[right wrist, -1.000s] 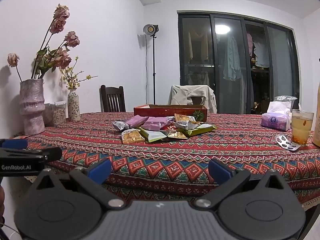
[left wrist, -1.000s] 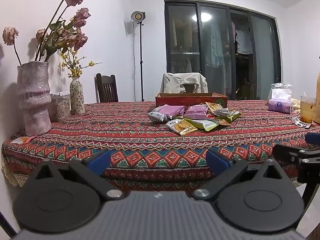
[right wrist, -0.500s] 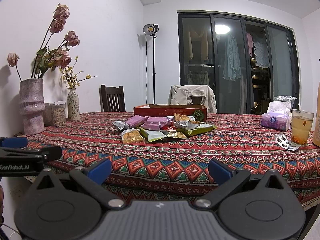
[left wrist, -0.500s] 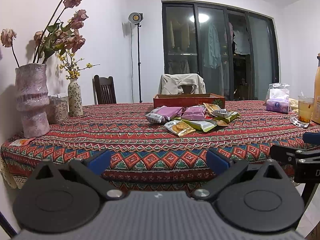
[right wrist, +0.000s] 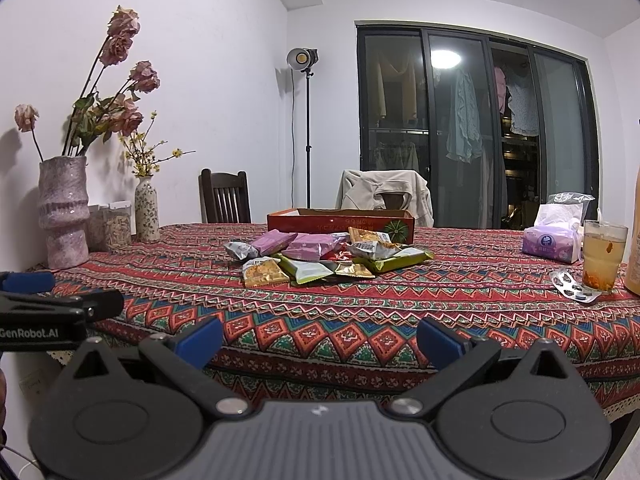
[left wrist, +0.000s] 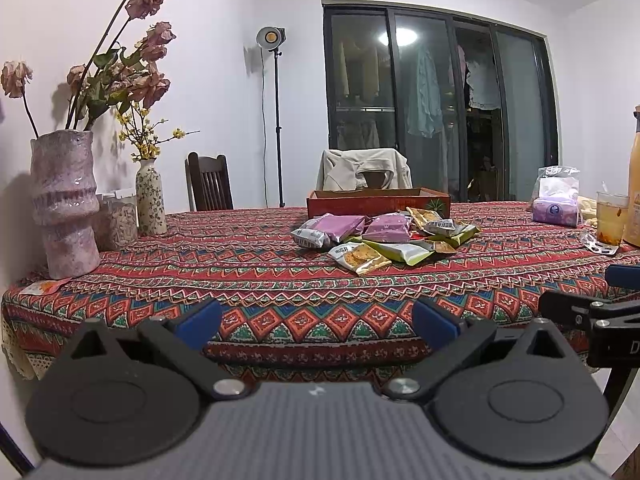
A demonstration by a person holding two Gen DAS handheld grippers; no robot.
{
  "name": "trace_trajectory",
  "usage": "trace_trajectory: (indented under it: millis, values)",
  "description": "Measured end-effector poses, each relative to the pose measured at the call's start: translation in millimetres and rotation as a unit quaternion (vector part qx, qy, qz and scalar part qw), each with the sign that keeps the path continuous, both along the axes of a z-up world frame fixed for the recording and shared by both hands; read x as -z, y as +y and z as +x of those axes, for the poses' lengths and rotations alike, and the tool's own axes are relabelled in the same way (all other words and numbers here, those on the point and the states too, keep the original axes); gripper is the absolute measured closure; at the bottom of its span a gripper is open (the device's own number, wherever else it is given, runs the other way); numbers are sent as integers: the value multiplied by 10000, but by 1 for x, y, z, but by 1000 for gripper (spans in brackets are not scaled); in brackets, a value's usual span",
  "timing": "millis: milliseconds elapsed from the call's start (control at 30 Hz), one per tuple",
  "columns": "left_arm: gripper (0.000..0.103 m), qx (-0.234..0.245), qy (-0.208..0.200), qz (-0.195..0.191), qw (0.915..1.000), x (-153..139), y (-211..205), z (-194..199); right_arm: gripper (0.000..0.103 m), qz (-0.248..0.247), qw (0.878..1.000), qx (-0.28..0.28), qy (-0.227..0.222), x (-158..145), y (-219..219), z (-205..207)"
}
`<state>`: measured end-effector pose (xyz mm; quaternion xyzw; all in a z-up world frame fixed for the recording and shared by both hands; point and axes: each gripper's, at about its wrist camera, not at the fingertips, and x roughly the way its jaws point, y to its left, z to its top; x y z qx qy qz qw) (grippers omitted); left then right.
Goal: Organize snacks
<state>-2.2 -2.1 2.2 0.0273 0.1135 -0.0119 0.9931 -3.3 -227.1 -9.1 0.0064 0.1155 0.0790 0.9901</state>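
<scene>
A heap of snack packets (left wrist: 380,240) in purple, green, silver and gold lies mid-table on the patterned cloth; it also shows in the right wrist view (right wrist: 320,256). A shallow red cardboard box (left wrist: 378,202) stands just behind the heap, also in the right wrist view (right wrist: 340,220). My left gripper (left wrist: 316,322) is open and empty, held before the table's near edge. My right gripper (right wrist: 318,340) is open and empty at the same edge, to the right of the left one. Both are well short of the snacks.
A large pink vase (left wrist: 66,200) with dried flowers, a small vase (left wrist: 151,204) and jars stand at the left. A tissue pack (right wrist: 554,236), a glass of drink (right wrist: 604,256), a pill blister (right wrist: 574,286) and an orange bottle (left wrist: 634,184) stand at the right. Chairs stand behind the table.
The left gripper's view has tilted slightly, so the table sits a little lower in frame. The right gripper has barely moved. Both stay open and empty.
</scene>
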Motion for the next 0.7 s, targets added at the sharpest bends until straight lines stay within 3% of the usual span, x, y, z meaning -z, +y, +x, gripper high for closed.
trace_trajectory:
  millis: [700]
  values:
    - [0, 0, -9, 29, 10000, -1, 0, 0, 0, -14, 10000, 6, 65, 1, 4, 3]
